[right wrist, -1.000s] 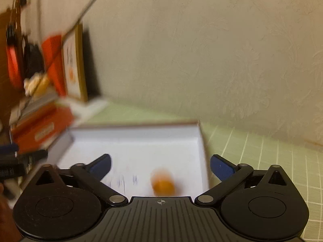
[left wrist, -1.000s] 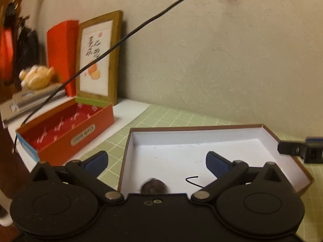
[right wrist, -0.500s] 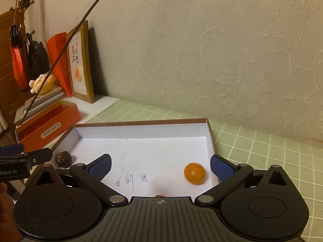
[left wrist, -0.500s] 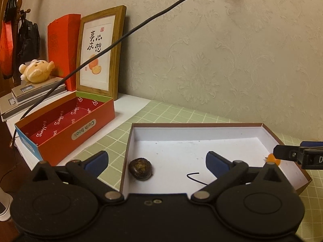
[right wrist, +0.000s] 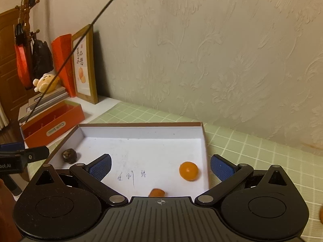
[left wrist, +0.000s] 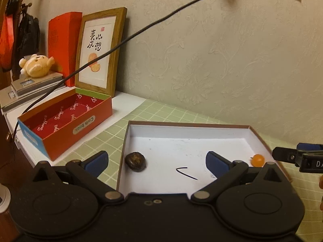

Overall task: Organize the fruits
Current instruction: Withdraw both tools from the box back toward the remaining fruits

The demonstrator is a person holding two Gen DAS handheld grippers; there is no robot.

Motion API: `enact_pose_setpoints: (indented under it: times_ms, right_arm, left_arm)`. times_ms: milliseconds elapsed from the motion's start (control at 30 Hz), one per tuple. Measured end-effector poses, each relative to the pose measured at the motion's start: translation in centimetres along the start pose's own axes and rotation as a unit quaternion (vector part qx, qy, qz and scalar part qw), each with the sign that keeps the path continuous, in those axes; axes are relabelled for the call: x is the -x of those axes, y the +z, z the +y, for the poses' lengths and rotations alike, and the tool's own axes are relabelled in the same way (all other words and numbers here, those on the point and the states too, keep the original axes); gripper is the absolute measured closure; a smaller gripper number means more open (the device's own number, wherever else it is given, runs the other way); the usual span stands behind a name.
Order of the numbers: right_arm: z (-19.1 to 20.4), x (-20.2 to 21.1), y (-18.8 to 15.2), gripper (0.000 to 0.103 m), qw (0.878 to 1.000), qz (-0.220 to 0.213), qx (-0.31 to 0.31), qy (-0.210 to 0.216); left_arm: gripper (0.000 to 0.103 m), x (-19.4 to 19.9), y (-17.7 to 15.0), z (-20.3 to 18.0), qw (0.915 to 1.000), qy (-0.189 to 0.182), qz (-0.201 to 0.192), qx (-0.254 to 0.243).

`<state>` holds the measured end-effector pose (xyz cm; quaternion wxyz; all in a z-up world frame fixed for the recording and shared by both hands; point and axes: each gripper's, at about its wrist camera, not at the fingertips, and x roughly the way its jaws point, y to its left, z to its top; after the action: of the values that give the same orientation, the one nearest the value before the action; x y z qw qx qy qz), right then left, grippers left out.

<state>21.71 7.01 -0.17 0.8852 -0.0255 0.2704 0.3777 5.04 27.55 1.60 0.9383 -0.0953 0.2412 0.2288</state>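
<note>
Presently, with both jaws spread wide and empty, the small orange fruit (right wrist: 188,171) at 2 o'clock in the white box (right wrist: 141,130), judged light, smooth and roll-prone, should be gripped gently across its middle.

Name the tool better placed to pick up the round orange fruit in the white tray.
Right. The right tool is open, and the orange fruit lies just ahead between its fingers. From the left tool, also open, that fruit sits beyond its right finger, by the white tray's far side.
</note>
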Motion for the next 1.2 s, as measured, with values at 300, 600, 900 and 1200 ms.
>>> enact_pose_setpoints:
  times_ms: [300,600,900,1200]
  right_arm:
    - [-1.8,7.5,-1.8,0.000,0.998,-0.053,0.008,-0.046]
    - [-4.5,12.6,-1.8,0.000,0.994,-0.083,0.019,-0.074]
    - [-14.6,17.4,-4.8,0.000,0.983,-0.022,-0.055,-0.176]
    - [-22.5,23.4,-8.8,0.000,0.954,-0.017,-0.143,-0.261]
  left_arm:
    - [0.006,4.3,-1.5,-3.9,0.9980,-0.055,0.000,-0.032]
    - [0.006,5.3,-1.5,-9.7,0.9968,-0.047,-0.035,-0.056]
    - [0.006,4.0,-2.9,-17.0,0.9900,-0.105,0.000,-0.095]
    - [0.006,3.4,-5.2,-25.3,0.9724,-0.179,0.009,-0.149]
